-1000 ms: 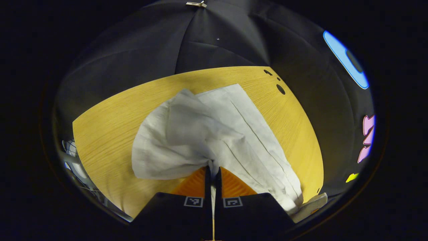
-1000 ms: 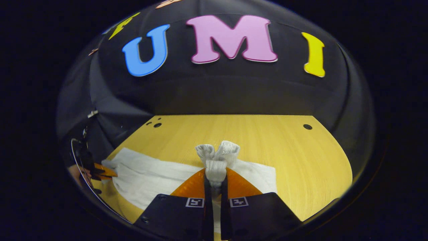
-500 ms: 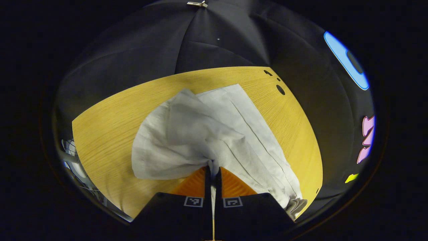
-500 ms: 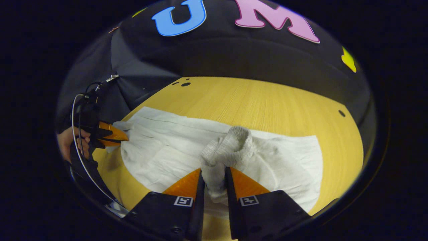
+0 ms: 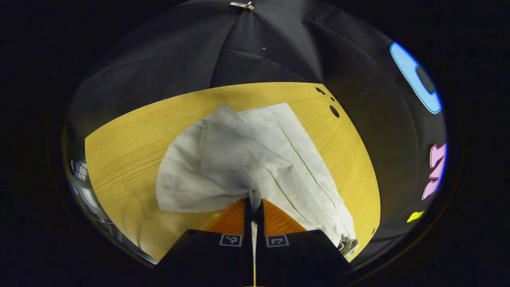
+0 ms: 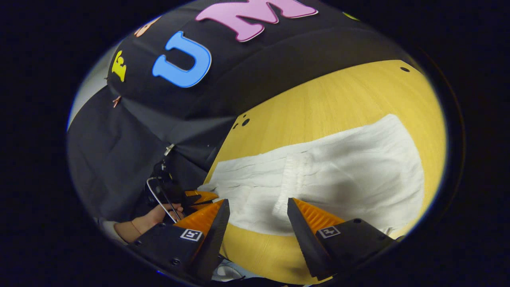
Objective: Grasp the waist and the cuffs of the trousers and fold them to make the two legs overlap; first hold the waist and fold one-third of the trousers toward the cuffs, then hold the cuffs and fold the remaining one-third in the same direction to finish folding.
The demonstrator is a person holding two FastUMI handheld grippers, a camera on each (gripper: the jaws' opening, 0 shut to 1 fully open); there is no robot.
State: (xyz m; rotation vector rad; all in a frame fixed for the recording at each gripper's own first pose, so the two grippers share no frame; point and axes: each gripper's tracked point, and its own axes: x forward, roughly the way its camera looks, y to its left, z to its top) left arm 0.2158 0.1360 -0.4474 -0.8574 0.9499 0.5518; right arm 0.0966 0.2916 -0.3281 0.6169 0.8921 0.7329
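Our left gripper (image 5: 254, 203) pinches the trousers' (image 5: 255, 159) hem, cloth fanning toward 12 across the table (image 5: 131, 135). Right gripper (image 6: 258, 207) gapes wide, holding nothing, above the folded waist (image 6: 295, 167); hand (image 6: 153, 217) at 8 o'clock.

Even light; strong fisheye warping

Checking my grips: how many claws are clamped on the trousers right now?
1. The left claw pinches the trousers at their near end; the right claw hangs open above them.
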